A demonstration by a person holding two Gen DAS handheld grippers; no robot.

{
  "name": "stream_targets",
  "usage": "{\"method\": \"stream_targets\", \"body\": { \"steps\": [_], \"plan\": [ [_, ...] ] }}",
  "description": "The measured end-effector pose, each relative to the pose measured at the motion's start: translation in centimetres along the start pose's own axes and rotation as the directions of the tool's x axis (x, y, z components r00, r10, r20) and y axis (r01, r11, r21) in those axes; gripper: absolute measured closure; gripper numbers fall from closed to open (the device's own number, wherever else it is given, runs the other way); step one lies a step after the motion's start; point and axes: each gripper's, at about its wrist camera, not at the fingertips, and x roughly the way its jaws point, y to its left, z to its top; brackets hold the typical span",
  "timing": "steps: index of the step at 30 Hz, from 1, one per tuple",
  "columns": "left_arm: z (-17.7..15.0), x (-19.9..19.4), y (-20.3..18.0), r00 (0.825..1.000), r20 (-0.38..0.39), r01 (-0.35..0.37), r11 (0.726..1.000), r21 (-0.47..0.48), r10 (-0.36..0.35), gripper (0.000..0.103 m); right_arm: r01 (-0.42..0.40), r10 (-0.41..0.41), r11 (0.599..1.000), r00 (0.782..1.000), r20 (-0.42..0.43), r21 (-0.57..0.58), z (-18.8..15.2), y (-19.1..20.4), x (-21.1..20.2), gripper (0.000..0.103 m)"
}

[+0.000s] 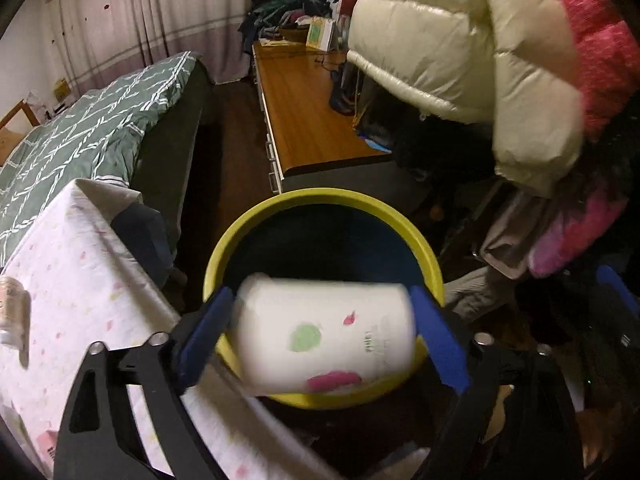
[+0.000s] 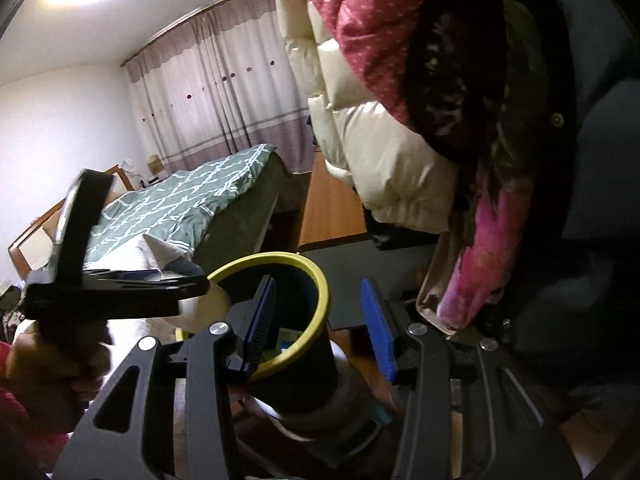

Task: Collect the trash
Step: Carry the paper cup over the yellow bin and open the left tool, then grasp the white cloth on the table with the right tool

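A white paper cup (image 1: 326, 332) with green and pink marks lies sideways between my left gripper's (image 1: 322, 330) blue fingers, over the near rim of a yellow-rimmed dark trash bin (image 1: 320, 198). The cup is blurred; whether the fingers still press on it cannot be told. In the right wrist view my right gripper (image 2: 318, 322) is open and empty, close above the same bin (image 2: 320, 280), which holds some trash at its bottom. The left gripper's black body (image 2: 116, 284) shows at the left of that view with the white cup (image 2: 212, 304) partly hidden behind it.
A table with a white speckled cloth (image 1: 76, 288) stands left of the bin, with a small jar (image 1: 14, 312) on it. A green-quilted bed (image 1: 88, 120), a wooden desk (image 1: 308, 112) and hanging white and pink coats (image 1: 480, 60) surround the bin.
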Motion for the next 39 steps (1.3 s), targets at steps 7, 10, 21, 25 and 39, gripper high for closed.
{"method": "stream_targets", "body": {
  "steps": [7,10,21,25,39],
  "plan": [
    [-0.4,-1.7,1.4,1.000,0.024,-0.007,0.998,-0.063,0.009,0.005,-0.007,0.007,1.000,1.000,-0.011,-0.006,-0.1,0.4,0.2,0.057],
    [-1.9,-6.3,3.0,0.995,0.089,-0.027,0.995,-0.092,0.035,0.005,-0.016,0.015,1.000,1.000,-0.017,-0.019,-0.2,1.3,0.3,0.057],
    [-14.8,-23.4,15.2,0.922,0.243,-0.204,0.912,-0.356,0.301,0.005,-0.123,0.116,0.985,0.991,-0.068,-0.122,-1.4,8.5,0.5,0.056],
    [-21.2,-28.1,20.3,0.859,0.232,-0.311,0.825,-0.471,0.456,0.005,-0.216,0.199,0.961,0.974,-0.110,-0.174,-2.5,13.4,0.4,0.056],
    [-37.0,-31.2,33.6,0.649,0.028,-0.566,0.508,-0.649,0.760,0.005,-0.630,0.532,0.710,0.773,-0.346,-0.316,-6.0,34.6,-0.5,0.056]
  ]
}}
